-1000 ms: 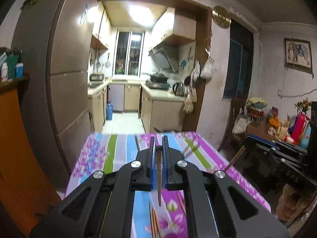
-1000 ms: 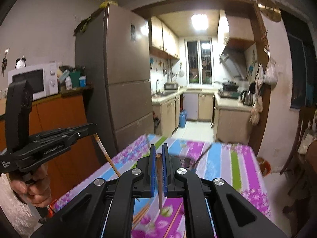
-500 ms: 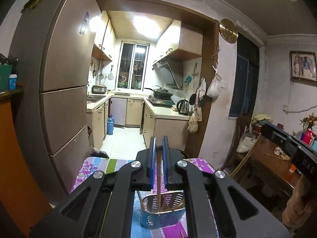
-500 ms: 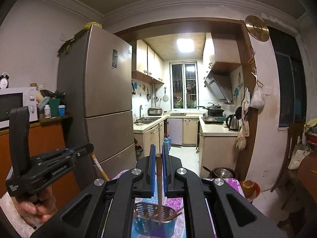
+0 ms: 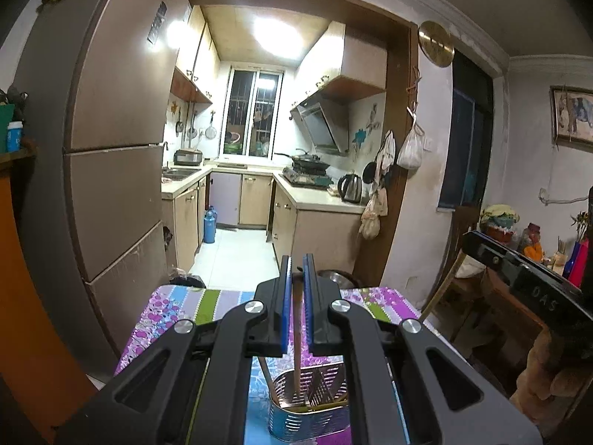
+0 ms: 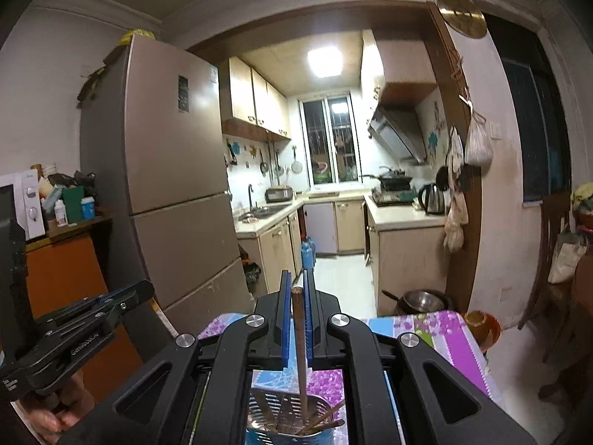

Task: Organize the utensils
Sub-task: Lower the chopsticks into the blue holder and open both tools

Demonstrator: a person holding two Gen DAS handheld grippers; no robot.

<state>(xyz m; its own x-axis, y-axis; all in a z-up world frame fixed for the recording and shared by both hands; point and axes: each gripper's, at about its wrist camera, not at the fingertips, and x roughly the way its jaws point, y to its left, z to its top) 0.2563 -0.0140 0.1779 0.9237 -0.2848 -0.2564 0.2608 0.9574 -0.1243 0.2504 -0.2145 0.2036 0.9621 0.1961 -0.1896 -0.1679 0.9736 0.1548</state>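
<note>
From my left gripper (image 5: 295, 304), the utensil holder (image 5: 309, 413) below the fingertips is cut by the frame's bottom edge and flanked by the gripper body; I cannot see its base. The chopstick (image 5: 297, 337) between the jaws hides its lower end inside the holder. From my right gripper (image 6: 295, 319), that chopstick (image 6: 300, 341) likewise ends unseen among others in the holder (image 6: 292, 422). The hand (image 6: 55, 411) at left is cropped.
</note>
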